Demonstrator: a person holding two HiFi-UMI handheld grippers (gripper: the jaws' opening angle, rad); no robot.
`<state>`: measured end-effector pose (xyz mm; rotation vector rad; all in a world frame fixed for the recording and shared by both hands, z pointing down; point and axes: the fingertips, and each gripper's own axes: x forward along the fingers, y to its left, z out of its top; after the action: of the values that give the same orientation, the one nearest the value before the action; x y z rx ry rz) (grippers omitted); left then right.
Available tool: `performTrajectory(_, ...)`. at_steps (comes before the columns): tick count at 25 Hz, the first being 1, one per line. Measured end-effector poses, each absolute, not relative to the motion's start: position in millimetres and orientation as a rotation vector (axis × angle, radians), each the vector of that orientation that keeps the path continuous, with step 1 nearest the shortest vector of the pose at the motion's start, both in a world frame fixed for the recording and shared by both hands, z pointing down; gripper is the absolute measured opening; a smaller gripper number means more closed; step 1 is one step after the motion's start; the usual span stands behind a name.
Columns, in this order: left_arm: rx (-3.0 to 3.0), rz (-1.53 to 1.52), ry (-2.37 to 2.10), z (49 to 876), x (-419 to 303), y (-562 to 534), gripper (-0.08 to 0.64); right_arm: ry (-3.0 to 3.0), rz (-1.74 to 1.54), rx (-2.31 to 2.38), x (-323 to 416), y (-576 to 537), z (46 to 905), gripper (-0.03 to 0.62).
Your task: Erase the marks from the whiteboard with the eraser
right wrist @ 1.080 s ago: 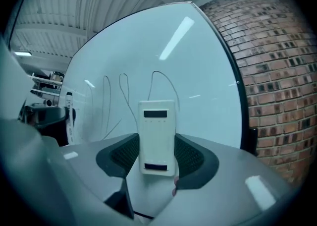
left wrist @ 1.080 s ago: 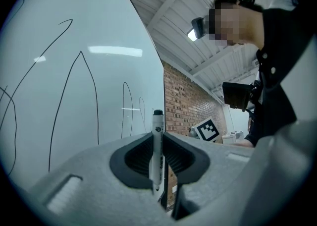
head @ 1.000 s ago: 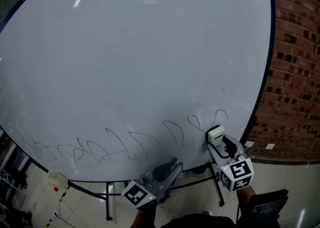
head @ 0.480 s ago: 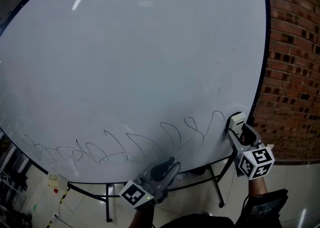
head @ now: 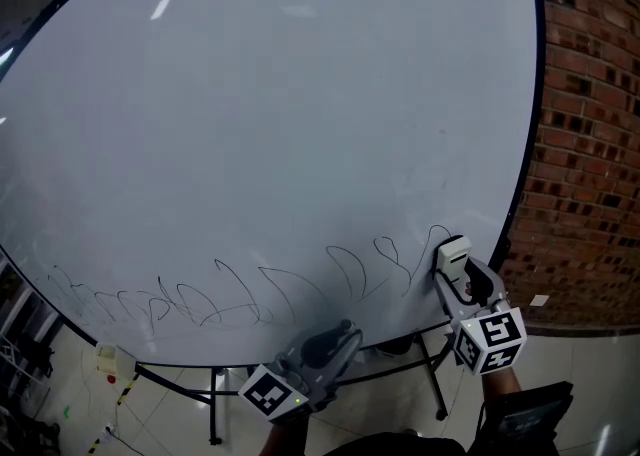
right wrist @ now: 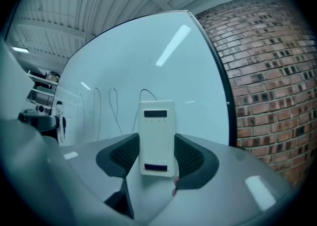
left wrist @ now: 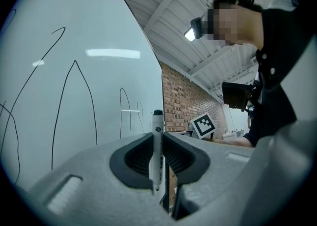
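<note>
A large whiteboard (head: 280,124) fills the head view, with a row of black looping marks (head: 250,294) along its lower edge. My right gripper (head: 452,262) is shut on a white eraser (right wrist: 157,136), whose tip (head: 454,250) lies against the board at the right end of the marks, by the dark frame. My left gripper (head: 340,336) hangs below the board's bottom edge, shut on a white marker (left wrist: 157,150) with a black cap. In the left gripper view the marks (left wrist: 74,106) run up the board.
A red brick wall (head: 590,124) stands right of the board. The board's black stand legs (head: 215,394) rest on a pale tiled floor. A person in dark clothing (left wrist: 277,81) shows in the left gripper view. Shelving (right wrist: 42,91) sits far left.
The right gripper with the eraser swung right to the board's edge, then came back left and down a little. The last loop at the right end is shorter. The left gripper hardly moved.
</note>
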<state>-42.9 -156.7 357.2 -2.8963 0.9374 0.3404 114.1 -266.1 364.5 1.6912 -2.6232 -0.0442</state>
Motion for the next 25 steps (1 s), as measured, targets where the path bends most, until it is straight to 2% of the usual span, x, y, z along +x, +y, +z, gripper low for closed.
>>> performTrajectory(6, -2.896, 0.362, 0.928, 356.3, -42.8, -154.0, 0.062, -2.673, -0.06, 1.51, 67.2, -253.4, 380.1, 0.227)
performTrajectory(15, -2.894, 0.359, 0.932, 355.5, -43.9, -153.4, 0.061, -2.624, -0.006, 1.787, 167.0, -278.6, 346.0, 0.227)
performTrajectory(25, -2.895, 0.344, 0.941, 357.5, -43.4, -152.2, 0.062, -2.581, -0.028, 1.857, 161.9, -276.9, 342.1, 0.227)
